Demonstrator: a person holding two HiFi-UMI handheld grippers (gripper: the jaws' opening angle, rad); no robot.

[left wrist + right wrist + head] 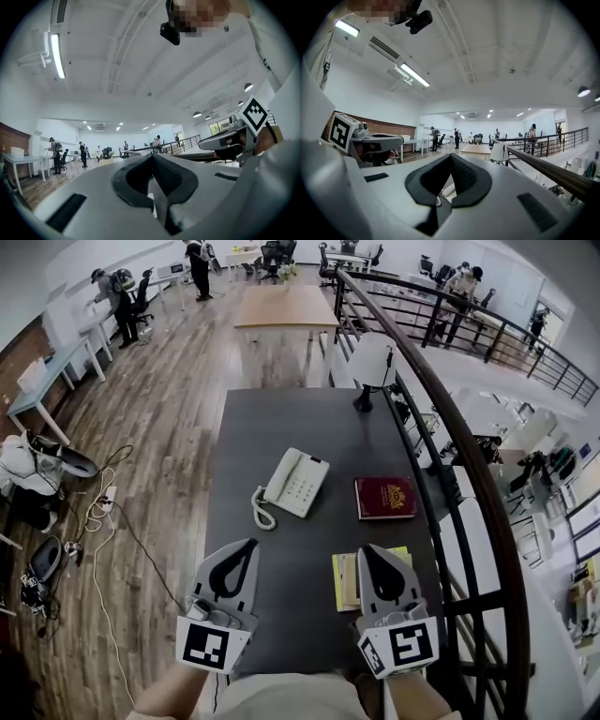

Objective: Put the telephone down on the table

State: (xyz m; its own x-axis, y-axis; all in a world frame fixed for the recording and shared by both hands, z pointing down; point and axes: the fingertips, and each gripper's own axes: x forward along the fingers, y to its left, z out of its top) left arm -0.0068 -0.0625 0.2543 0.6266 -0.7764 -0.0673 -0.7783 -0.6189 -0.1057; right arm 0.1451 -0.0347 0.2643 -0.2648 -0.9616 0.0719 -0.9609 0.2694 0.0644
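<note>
A white telephone [296, 482] lies on the dark table [281, 418], handset in its cradle and its coiled cord [261, 510] at its near left. Both grippers hover level over the table's near end, well short of the phone. My left gripper [246, 546] has its jaws together with nothing in them, and the same shows in its own view [152, 157]. My right gripper [369, 550] is likewise shut and empty [451, 155], hanging over a yellow notepad [343, 579]. Each gripper view looks out over the room, and the table top is mostly hidden behind the jaws.
A dark red book [385, 498] lies right of the phone. A white lamp [370, 365] stands at the table's far right corner. A black railing [441, 418] runs along the right side. Cables and bags lie on the wooden floor [150, 427] to the left, and people stand far off.
</note>
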